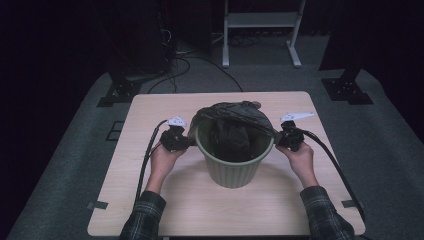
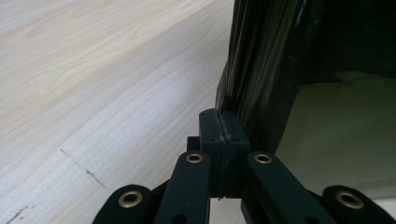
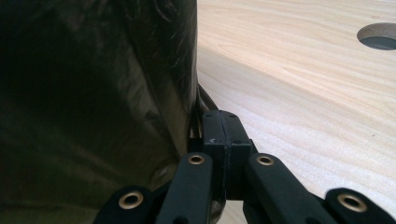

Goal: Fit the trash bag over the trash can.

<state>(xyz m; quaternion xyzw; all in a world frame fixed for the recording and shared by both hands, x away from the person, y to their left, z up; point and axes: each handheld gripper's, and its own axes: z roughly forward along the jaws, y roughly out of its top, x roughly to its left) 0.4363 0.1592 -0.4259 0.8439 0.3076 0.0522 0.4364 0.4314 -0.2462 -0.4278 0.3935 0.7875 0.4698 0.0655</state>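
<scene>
A pale green bin (image 1: 231,172) stands upright in the middle of the wooden table (image 1: 150,200). A black plastic bag (image 1: 235,117) hangs inside it and is draped over the far rim. At the bin's left rim my left gripper (image 1: 191,142) is shut on the bag's edge. My right gripper (image 1: 277,139) is shut on the edge at the right rim. In the left gripper view the closed gripper (image 2: 221,126) pinches the bag film (image 2: 261,70) beside the bin wall (image 2: 345,130). In the right gripper view the gripper (image 3: 222,126) is pressed together against the bag (image 3: 93,93).
A round cable hole (image 3: 378,36) is cut into the tabletop beyond the bin. Behind the table stand a white frame (image 1: 260,30) and two black stand bases (image 1: 120,90) (image 1: 347,87), with cables on the grey floor. Bare tabletop lies on both sides of the bin.
</scene>
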